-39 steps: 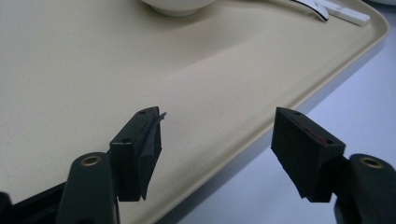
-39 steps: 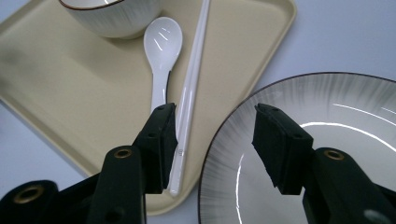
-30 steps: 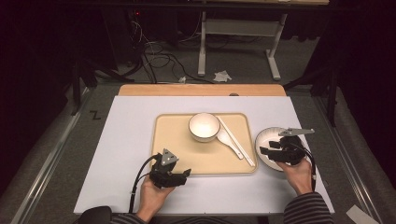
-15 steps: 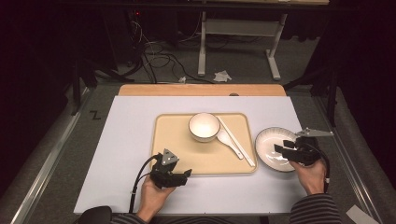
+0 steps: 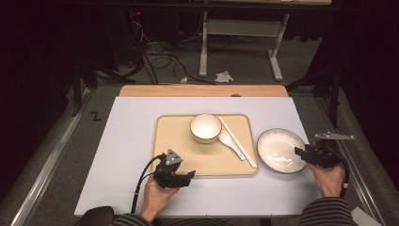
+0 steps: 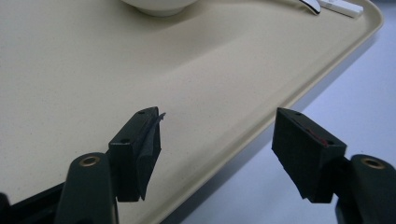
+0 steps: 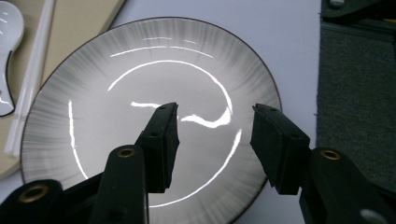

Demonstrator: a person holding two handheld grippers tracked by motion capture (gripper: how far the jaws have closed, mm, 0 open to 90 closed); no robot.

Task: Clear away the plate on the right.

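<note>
A white plate (image 5: 281,150) with a grey streaked rim lies on the white table, just right of a beige tray (image 5: 207,162). My right gripper (image 5: 299,151) hovers at the plate's right rim. In the right gripper view it (image 7: 215,109) is open above the plate (image 7: 116,84), holding nothing. A white bowl (image 5: 205,127), a white spoon (image 5: 229,140) and white chopsticks (image 5: 238,142) rest on the tray. My left gripper (image 5: 189,176) sits at the tray's front edge. In the left gripper view it (image 6: 217,116) is open over the tray's rim (image 6: 261,112).
The white tabletop (image 5: 127,141) has free room left of the tray and along its front. A wooden strip (image 5: 202,90) borders the far edge. Dark floor with cables and a desk frame (image 5: 240,42) lies beyond.
My right gripper has drawn back to the right, from over the plate's middle to its right rim. The plate stays on the table. The left gripper has not moved.
</note>
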